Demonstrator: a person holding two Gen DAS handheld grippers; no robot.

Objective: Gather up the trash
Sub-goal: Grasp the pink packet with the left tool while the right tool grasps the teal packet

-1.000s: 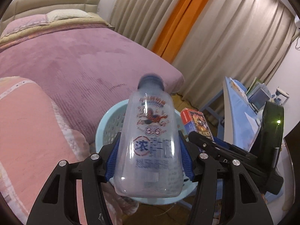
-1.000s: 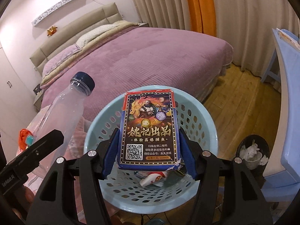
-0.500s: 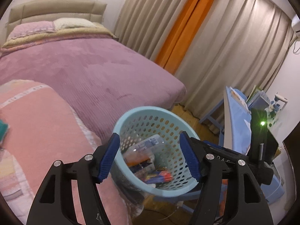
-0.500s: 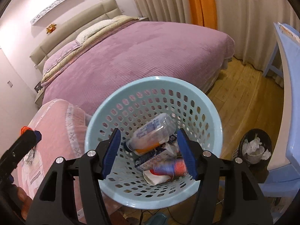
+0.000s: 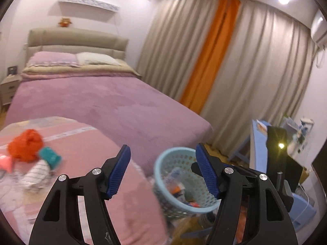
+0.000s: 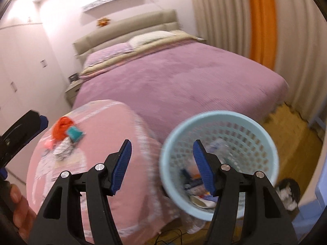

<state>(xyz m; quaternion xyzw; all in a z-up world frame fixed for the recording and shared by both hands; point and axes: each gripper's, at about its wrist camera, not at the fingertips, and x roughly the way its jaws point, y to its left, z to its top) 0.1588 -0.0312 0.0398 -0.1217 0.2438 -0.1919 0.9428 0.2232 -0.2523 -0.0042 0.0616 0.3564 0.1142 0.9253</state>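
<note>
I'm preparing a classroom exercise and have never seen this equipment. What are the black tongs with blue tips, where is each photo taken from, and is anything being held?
They are hand-held grippers, one in each of a person's hands, each with a camera looking along its fingers. One photo comes from the left gripper, the other from the right gripper. Both stand open, holding nothing. A light blue basket already holds trash beside a purple bed. On the pink cushion lie an orange bag, a teal packet and a striped wrapper.
</note>
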